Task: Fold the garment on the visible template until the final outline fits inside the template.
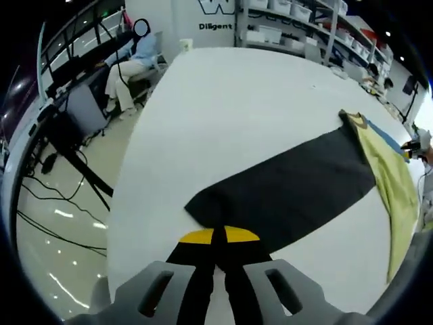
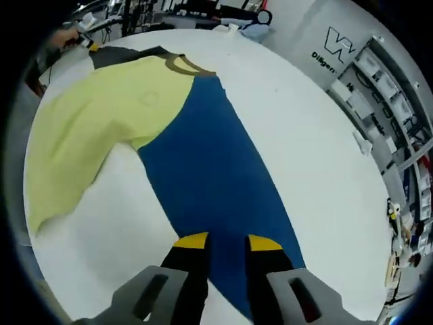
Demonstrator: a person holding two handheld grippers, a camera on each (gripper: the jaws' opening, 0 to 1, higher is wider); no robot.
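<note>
Yellow-tipped black fingers of the left gripper (image 1: 218, 237) stand pressed together in the left gripper view, their tips at the near edge of the garment's long dark grey sleeve (image 1: 291, 186), apparently pinching its hem, though the cloth between them is too hidden to be sure. That sleeve lies flat on the white table (image 1: 223, 101) and runs away toward the pale yellow-green body of the garment (image 1: 389, 176), where a sliver of blue fabric and a brownish collar show at the far end. In the right gripper view the right gripper (image 2: 227, 242) has its yellow-tipped fingers spread apart, with the end of the garment's long blue sleeve (image 2: 210, 169) lying between and beneath them; whether they touch the cloth cannot be told. The blue sleeve stretches flat across the table to the yellow-green body, which lies spread out with its brown collar (image 2: 181, 65) just beyond the sleeve's top and a dark grey strip past that. Farther off, beyond the table's far edge in the left gripper view, a seated person (image 1: 132, 64) in light clothes sits near desks, and white shelving with bins (image 1: 298, 20) lines the back wall.
</note>
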